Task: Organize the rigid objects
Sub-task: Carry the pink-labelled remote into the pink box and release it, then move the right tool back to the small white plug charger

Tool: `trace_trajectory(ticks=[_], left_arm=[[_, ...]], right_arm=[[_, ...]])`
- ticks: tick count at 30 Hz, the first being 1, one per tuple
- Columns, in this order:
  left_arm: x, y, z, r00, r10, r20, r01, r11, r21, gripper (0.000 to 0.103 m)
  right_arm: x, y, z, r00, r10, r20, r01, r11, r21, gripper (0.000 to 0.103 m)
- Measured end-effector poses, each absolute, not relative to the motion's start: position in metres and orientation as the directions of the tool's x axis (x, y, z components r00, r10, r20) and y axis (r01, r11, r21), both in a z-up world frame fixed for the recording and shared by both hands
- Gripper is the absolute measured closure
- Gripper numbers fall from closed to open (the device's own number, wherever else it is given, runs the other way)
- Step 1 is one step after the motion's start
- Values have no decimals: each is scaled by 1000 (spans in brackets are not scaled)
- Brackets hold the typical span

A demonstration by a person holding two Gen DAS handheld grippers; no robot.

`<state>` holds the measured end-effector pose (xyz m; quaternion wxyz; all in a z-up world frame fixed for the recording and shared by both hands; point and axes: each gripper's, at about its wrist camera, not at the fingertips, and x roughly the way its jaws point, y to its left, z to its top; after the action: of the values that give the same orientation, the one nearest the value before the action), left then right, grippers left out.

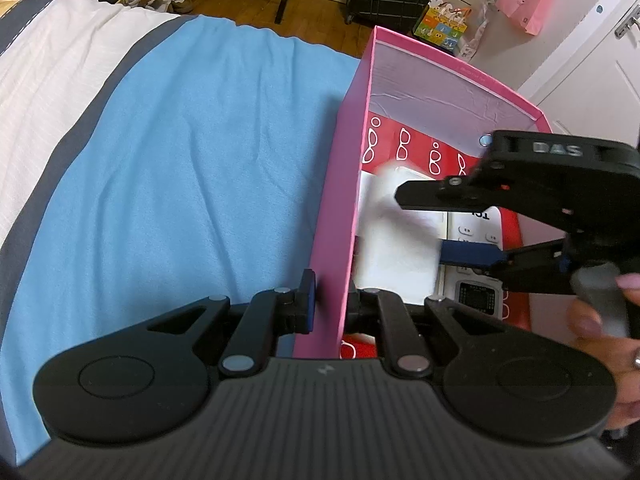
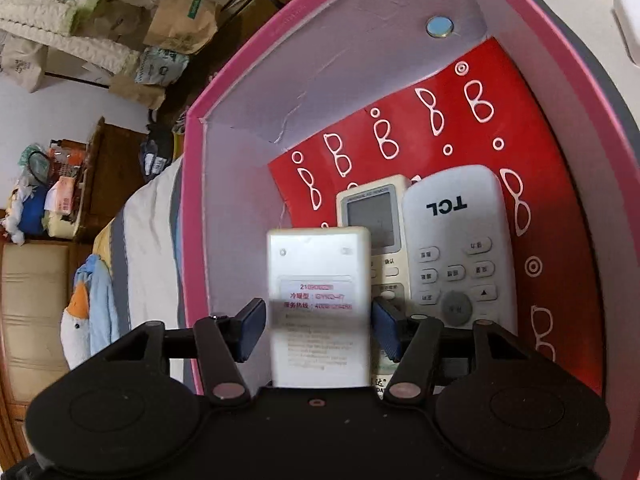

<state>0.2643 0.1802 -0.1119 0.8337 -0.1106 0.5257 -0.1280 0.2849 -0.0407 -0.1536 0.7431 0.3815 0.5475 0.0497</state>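
Holding the pink box wall tight in the left gripper, right gripper open wide around a white remote, inside the box, beside two more remotes on red paper.

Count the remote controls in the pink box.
3. The TCL remote lies rightmost, the screen remote beside it, the face-down remote between the right gripper's fingers. Others may be hidden.
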Motion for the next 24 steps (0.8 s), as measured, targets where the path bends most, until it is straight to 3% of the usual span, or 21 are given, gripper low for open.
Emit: trace_trajectory(ticks=[11, 24], left_arm=[[263, 179, -112, 417, -321, -850, 97, 946, -310, 92], [262, 171, -108, 419, -289, -861, 114, 957, -266, 93]], right_arm=[[225, -50, -59, 470, 462, -752, -109, 876, 470, 39], [153, -131, 2, 572, 372, -731, -260, 928, 268, 38]])
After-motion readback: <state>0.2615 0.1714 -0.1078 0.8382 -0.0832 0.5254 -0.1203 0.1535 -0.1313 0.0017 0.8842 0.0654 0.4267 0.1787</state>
